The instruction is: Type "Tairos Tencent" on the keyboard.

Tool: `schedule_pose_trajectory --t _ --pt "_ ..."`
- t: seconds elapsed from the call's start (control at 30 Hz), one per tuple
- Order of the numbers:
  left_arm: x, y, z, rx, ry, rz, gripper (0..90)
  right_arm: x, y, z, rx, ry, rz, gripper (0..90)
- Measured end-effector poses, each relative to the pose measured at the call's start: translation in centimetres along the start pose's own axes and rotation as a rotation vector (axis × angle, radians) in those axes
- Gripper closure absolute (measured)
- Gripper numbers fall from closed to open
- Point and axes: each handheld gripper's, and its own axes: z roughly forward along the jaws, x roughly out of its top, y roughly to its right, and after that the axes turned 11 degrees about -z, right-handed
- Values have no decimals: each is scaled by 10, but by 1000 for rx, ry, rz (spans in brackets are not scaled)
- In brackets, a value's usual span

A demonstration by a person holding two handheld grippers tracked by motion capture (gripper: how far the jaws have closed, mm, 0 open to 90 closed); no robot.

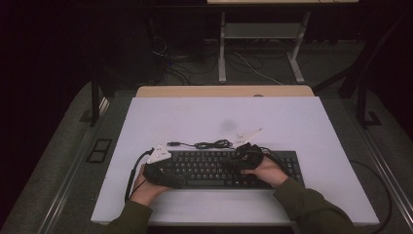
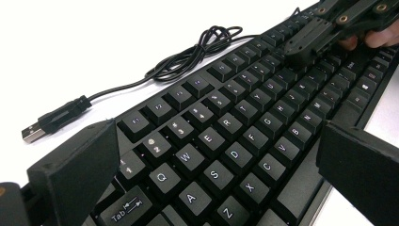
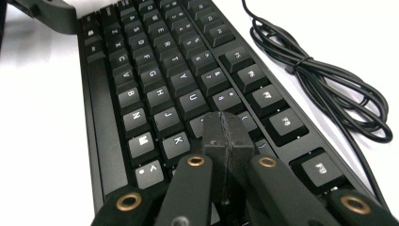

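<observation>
While the keyboard [image 1: 229,168] lies near the counter's [image 1: 311,122] front edge, the left gripper [image 2: 216,160] straddles its end with jaws apart, seemingly to steady it; the right gripper [image 3: 227,136], jaws together, presses keys like a fingertip.

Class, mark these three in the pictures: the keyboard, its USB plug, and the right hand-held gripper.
keyboard [image 1: 204,168], high view, on the middle key rows.
USB plug [image 2: 34,133], left gripper view, on its metal end.
right hand-held gripper [image 3: 228,136], right gripper view, where the closed jaw tips meet.
</observation>
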Motion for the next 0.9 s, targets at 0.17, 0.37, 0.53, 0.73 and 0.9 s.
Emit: schedule_pose_trajectory --t 0.17,0.37,0.53,0.73,0.9 --pt "0 0 0 1 -1 2 0 0 0 -2 -6 13 -5 876" --pt "0 0 0 1 -3 3 3 1 1 -6 -10 41 4 783" --pt "0 0 -1 -1 -4 3 22 1 3 -8 -11 68 21 643" --pt "0 -1 -2 -6 -4 2 73 0 4 -9 -6 92 33 487" --pt "0 -2 -3 -4 -8 3 146 0 3 -9 -16 103 39 390"
